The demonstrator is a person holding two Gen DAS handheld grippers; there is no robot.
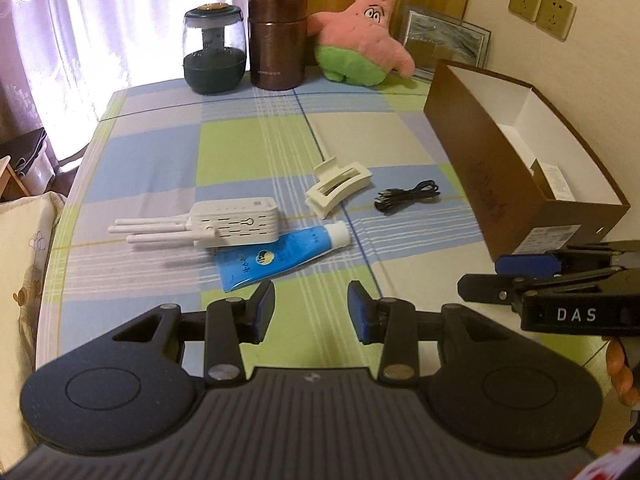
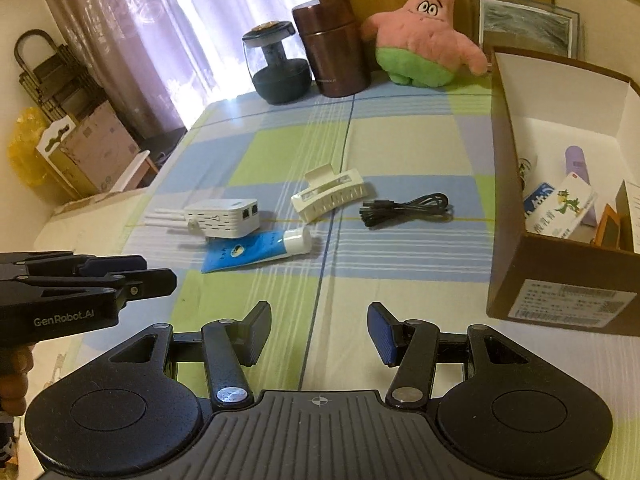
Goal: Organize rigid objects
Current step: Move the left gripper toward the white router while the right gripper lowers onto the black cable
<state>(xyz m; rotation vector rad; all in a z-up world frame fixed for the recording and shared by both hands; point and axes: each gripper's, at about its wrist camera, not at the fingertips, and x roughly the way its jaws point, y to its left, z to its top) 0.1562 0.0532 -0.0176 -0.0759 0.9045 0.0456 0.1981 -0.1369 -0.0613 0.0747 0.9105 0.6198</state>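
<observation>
Plainly, four loose things lie mid-table on the checked cloth [image 1: 160,152]: a white router [image 1: 236,222] with its antennas pointing left, a blue tube [image 1: 280,254] touching its near edge, a cream hair clip [image 1: 336,190] and a coiled black cable [image 1: 406,196]. The tube lies ahead of the left gripper [image 1: 311,312], its long axis slanting up to the right — cap toward the clip. The right gripper [image 2: 320,334] sits nearer the brown box [image 2: 560,272], which already holds packets, so the cable looks to be its likelier pick. Both grippers stand parted and empty. Nothing blocks either approach; the router crowds the tube's far side.
</observation>
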